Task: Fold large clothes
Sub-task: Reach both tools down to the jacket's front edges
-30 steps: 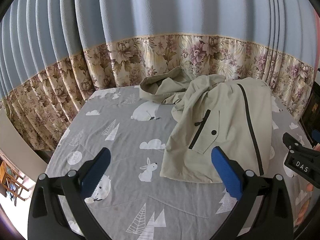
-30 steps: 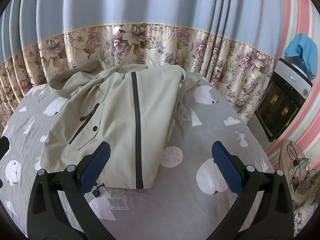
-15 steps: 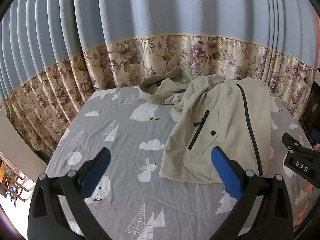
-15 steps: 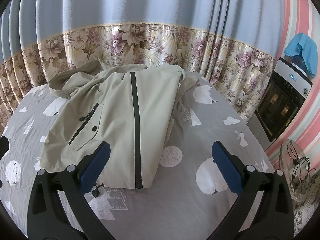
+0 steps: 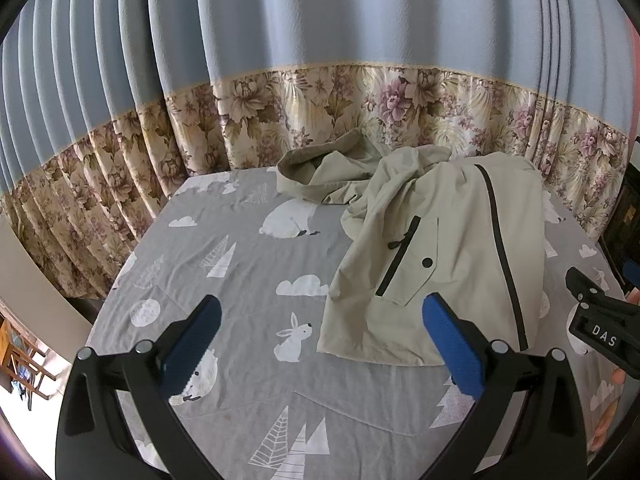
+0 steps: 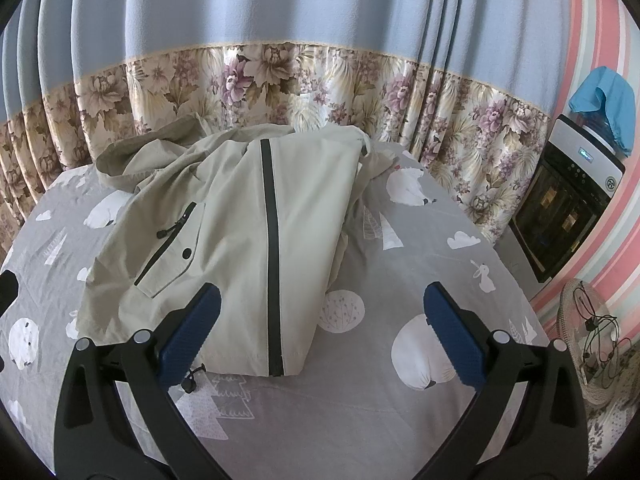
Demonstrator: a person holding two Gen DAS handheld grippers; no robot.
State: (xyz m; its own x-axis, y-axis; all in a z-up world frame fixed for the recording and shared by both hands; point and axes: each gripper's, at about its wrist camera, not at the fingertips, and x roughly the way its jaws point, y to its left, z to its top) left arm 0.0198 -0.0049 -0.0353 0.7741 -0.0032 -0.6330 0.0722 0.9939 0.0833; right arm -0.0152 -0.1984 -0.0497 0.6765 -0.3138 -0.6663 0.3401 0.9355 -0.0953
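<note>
A beige hooded jacket [image 5: 448,248] with a black zip stripe lies partly folded on a grey patterned bed sheet [image 5: 224,264]. Its hood lies bunched toward the curtain at the far side. In the right wrist view the jacket [image 6: 236,236] spreads ahead and left, hem nearest me. My left gripper [image 5: 320,340] hovers open above the sheet, its right pad near the jacket's hem corner, holding nothing. My right gripper [image 6: 320,336] is open too, above the hem's right corner and empty. The right tool's black body [image 5: 600,320] shows at the left view's right edge.
A blue and floral curtain [image 6: 304,80] hangs close behind the bed. To the right stand a black-and-white appliance [image 6: 568,200] with a blue cloth on top and a wicker basket [image 6: 592,344] of cables. A wooden piece [image 5: 20,356] sits low at the left.
Both views have shifted only slightly; the jacket lies as before and both grippers stay open and empty.
</note>
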